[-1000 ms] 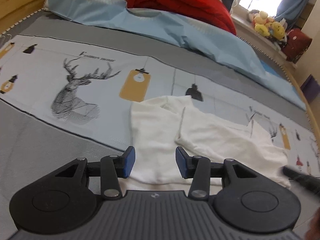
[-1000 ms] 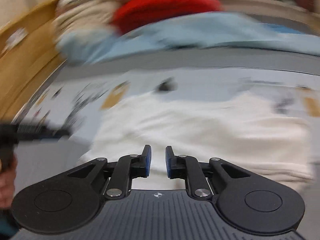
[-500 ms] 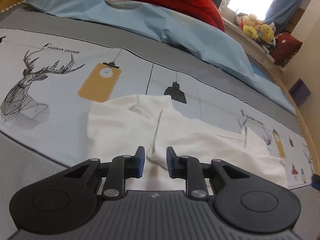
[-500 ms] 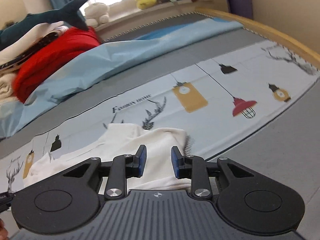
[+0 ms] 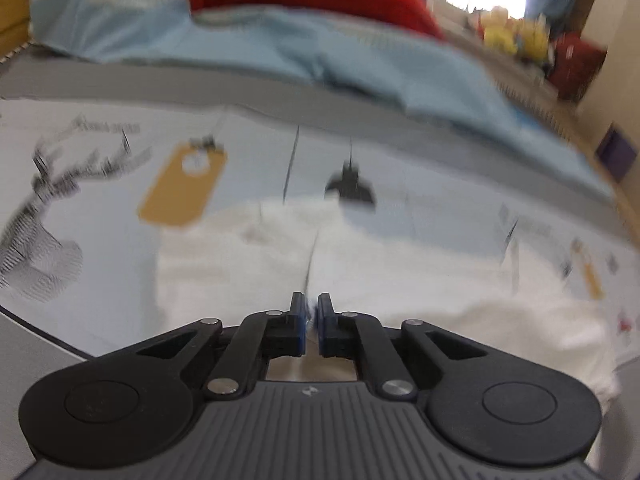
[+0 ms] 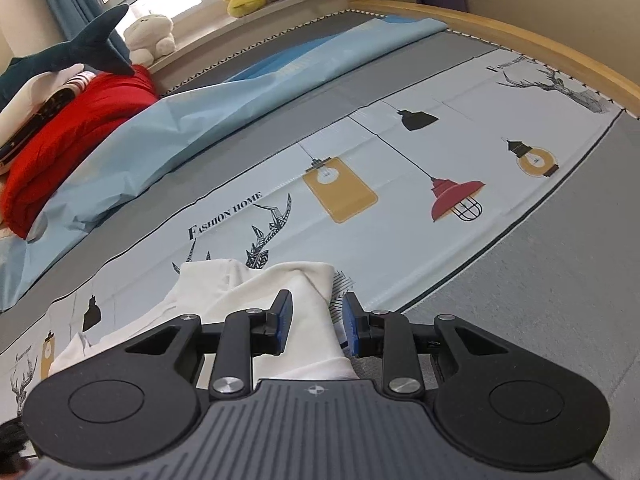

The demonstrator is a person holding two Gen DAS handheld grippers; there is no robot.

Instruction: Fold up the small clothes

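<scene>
White garment (image 5: pixel 248 264) pinched in left tongs (image 5: pixel 311 322), between parted right tongs (image 6: pixel 316 322)

The bed (image 6: pixel 532 264) is covered by a grey sheet with a pale printed band of lamps, deer heads and the words "Fashion Home", and a wooden rim runs along its edge at 1 to 3 o'clock in the right wrist view. A white garment (image 6: pixel 256 292) lies crumpled on the printed band at about 7 o'clock there, spreading from 6 towards 4 o'clock in the blurred left wrist view. Towards 10 o'clock a light blue cover (image 6: pixel 248 100) lies on the sheet, a red quilt (image 6: pixel 76 132) beside it at 9 o'clock.
</scene>
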